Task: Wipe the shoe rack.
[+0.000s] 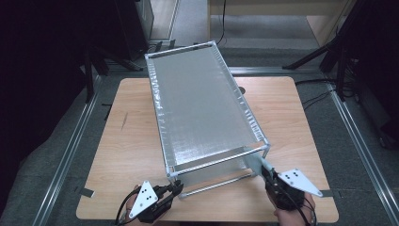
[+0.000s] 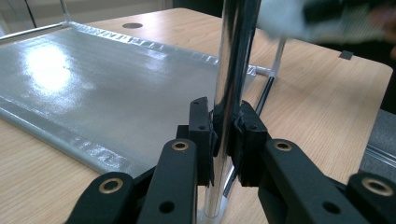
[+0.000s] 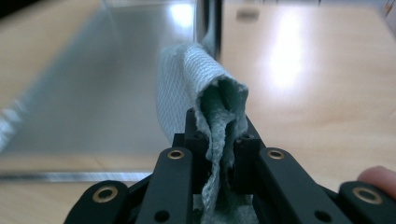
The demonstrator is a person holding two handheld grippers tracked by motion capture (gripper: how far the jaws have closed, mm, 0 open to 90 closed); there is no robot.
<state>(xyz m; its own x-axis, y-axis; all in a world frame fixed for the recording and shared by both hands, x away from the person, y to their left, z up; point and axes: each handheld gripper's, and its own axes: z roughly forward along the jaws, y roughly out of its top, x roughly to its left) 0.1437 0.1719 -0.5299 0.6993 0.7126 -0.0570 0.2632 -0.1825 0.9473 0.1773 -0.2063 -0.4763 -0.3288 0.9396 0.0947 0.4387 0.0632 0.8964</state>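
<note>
A chrome-framed rack [image 1: 197, 99] with silver fabric shelves stands on the wooden table [image 1: 127, 141]. My left gripper [image 1: 178, 188] is at the rack's near left corner. In the left gripper view, my left gripper [image 2: 226, 135] is shut on the upright chrome post [image 2: 231, 70], just above the lower shelf [image 2: 93, 84]. My right gripper [image 1: 267, 173] is at the near right corner. It holds a pale green cloth [image 1: 261, 165] against the post there. In the right gripper view, my right gripper [image 3: 219, 140] is shut on the folded cloth [image 3: 205, 84], which sticks up above the jaws.
The rack runs lengthwise from the near table edge to beyond the far edge. A round cable hole [image 1: 241, 89] sits in the tabletop right of the rack. Metal floor rails [image 1: 70, 146] flank the table, and dark stand legs [image 1: 320, 52] are at the back.
</note>
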